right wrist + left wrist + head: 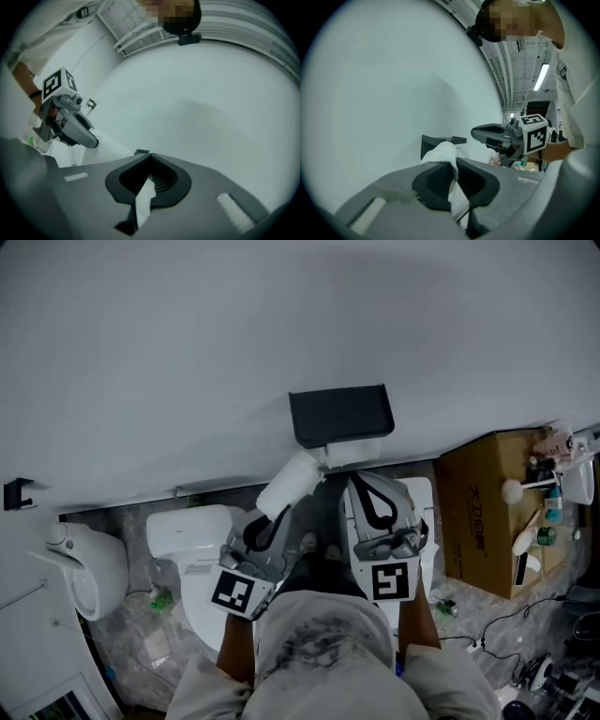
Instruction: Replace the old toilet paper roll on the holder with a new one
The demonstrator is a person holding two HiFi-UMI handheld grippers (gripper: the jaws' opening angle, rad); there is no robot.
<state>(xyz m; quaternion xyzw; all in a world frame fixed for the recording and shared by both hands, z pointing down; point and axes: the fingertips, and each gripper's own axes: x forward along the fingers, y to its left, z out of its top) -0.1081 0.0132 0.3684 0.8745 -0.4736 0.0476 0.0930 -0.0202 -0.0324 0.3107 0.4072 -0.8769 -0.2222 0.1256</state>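
- We count one roll (pixel 292 484), one holder (pixel 340 415) and two claws.
- Our left claw (pixel 274 517) grips the roll's near end.
- Our right claw (pixel 360 484) is clenched on nothing, just beside the roll.

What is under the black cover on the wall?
A white strip peeks out just below the black cover, maybe paper; the cover hides the rest. The left hand-held gripper holds a white roll near it.
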